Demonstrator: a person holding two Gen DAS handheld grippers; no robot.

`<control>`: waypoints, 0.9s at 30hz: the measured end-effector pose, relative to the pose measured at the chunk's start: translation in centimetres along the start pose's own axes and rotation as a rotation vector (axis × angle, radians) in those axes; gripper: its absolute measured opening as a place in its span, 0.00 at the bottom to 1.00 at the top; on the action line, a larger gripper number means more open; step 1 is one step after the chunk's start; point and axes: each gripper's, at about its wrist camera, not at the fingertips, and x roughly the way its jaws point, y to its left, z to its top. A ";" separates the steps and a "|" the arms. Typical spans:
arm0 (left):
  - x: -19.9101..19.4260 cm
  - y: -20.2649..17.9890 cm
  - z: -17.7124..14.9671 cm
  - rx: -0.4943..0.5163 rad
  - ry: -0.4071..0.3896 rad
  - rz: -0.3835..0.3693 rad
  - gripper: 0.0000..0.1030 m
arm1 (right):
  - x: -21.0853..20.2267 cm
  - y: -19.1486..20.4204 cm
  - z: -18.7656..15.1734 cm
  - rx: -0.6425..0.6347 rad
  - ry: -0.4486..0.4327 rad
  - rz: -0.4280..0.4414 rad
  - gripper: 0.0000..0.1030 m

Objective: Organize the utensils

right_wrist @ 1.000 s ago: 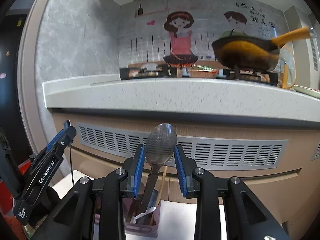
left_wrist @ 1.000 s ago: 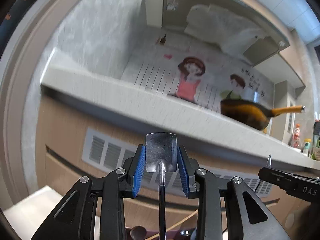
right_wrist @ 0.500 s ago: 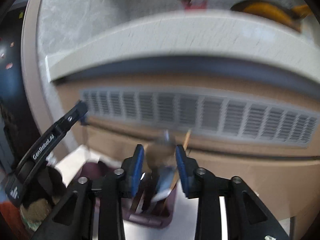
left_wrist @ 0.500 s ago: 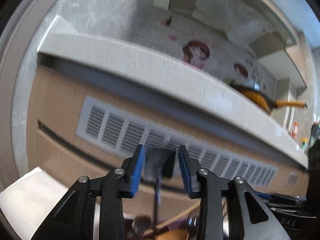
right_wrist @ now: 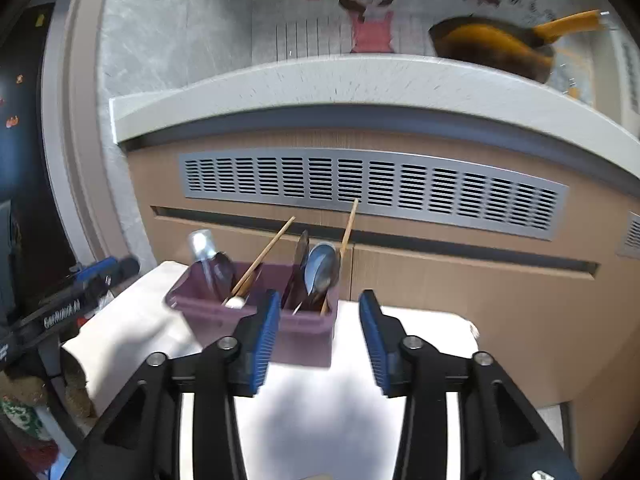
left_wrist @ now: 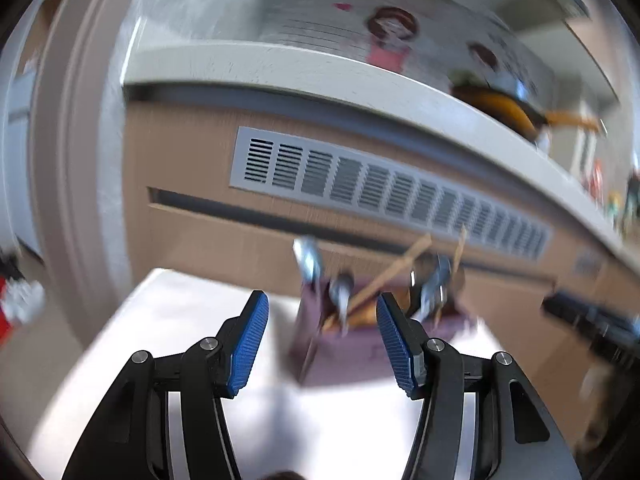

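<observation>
Both tongs stand wide and empty. The purple holder sits on the white desk, directly ahead of the right tongs, the nearer pair. The spoon and chopsticks stand upright inside. The left tongs view is blurred.

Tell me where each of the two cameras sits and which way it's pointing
Left wrist: on the left gripper, tilted, facing the purple utensil holder and cabinet; own open blue-padded fingers show.
Right wrist: on the right gripper, facing the utensil holder squarely; own open fingers show, the left gripper at the left edge.
Shared: holder, white table, vent grille, counter, orange pan.
</observation>
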 end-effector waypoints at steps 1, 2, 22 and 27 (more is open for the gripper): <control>-1.4 -0.3 -0.9 0.034 0.007 0.009 0.56 | -1.1 0.3 -0.8 0.004 -0.012 0.001 0.49; -2.6 -0.7 -1.8 0.063 0.017 0.021 0.56 | -2.2 0.6 -1.8 0.010 -0.020 0.000 0.55; -13.5 -4.9 -10.2 0.164 0.090 0.118 0.57 | -10.2 5.4 -12.5 0.081 0.011 -0.039 0.57; -13.8 -5.0 -9.9 0.157 0.082 0.121 0.57 | -10.6 5.5 -12.4 0.072 0.000 -0.041 0.57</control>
